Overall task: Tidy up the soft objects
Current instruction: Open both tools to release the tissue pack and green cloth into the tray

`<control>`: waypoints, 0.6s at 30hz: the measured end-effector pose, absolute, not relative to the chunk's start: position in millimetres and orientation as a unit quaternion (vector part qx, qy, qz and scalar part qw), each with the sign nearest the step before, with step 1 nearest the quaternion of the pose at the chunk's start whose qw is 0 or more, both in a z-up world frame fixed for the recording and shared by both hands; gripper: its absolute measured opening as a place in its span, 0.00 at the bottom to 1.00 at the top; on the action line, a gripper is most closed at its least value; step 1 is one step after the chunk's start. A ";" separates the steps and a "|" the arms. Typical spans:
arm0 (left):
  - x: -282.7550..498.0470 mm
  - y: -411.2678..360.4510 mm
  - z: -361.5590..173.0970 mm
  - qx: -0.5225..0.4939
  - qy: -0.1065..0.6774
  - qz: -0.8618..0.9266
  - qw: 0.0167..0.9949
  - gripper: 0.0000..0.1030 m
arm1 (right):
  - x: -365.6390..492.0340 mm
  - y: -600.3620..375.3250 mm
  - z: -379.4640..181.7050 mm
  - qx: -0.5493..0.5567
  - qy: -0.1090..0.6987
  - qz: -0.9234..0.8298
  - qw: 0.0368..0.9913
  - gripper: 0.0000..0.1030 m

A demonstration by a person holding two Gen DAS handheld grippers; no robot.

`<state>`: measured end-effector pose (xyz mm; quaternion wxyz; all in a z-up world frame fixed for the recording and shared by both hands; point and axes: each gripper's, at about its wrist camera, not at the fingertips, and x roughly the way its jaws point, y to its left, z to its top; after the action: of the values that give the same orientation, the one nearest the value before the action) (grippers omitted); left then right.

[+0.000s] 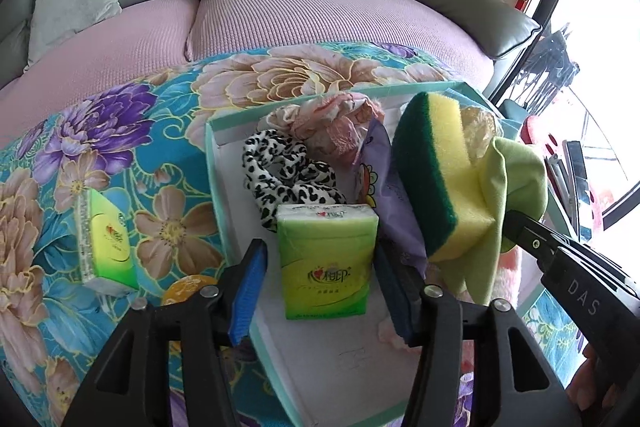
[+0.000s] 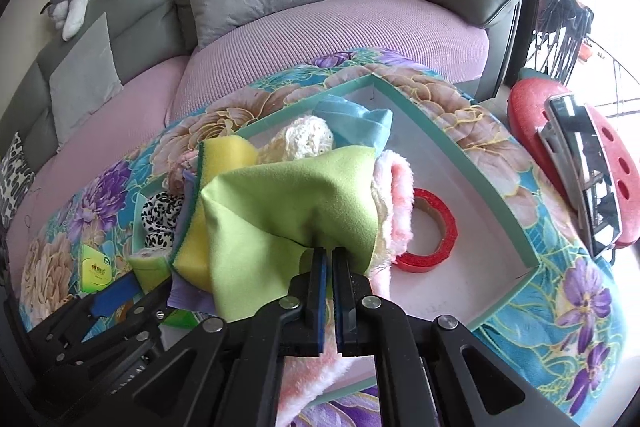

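Left gripper (image 1: 320, 267): jaws spread wide, one blue pad on each side of a green tissue pack (image 1: 326, 261); a gap shows at both pads, so nothing is clamped.
Green tissue pack: stands in the tray (image 1: 214, 163), directly between the left fingers, at 12 o'clock from the gripper body.
Second tissue pack (image 1: 106, 243): lies outside the tray on the floral cloth (image 1: 120, 131), at about 9 o'clock from the left gripper, well apart from it.
Right gripper (image 2: 328, 259): jaws pinched nearly together on a fold of the light green cloth (image 2: 288, 203).
Light green cloth: bunches up from the fingertips toward 12 o'clock, held above the tray contents.
Sponge (image 1: 436, 175): yellow with a dark green face, touching the cloth at its 9 o'clock side in the right wrist view; whether the jaws hold it too I cannot tell.
Leopard-print scrunchie (image 1: 288, 175): in the tray just behind the tissue pack.
Red tape roll (image 2: 434, 231): on the tray floor at 2 o'clock from the right fingertips.
Pink fluffy towel (image 2: 394, 203): beside the tape, touching the cloth.
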<state>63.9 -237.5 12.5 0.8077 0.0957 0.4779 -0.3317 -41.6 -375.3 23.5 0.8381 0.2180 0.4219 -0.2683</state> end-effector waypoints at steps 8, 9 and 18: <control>67.7 -218.8 29.5 0.083 0.467 -0.317 0.821 0.58 | -49.0 -371.5 40.1 0.185 0.422 -0.284 0.841 0.15; 68.6 -215.8 31.3 0.081 0.465 -0.314 0.823 0.58 | -50.3 -371.2 42.4 0.183 0.420 -0.286 0.842 0.16; 81.5 -193.4 36.5 0.058 0.463 -0.280 0.839 0.60 | -54.8 -370.3 48.6 0.170 0.425 -0.298 0.838 0.37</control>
<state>81.5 -193.4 36.5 0.8392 0.0578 0.4627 -0.2798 -54.8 -370.3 48.6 0.8378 0.1701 0.4247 -0.2980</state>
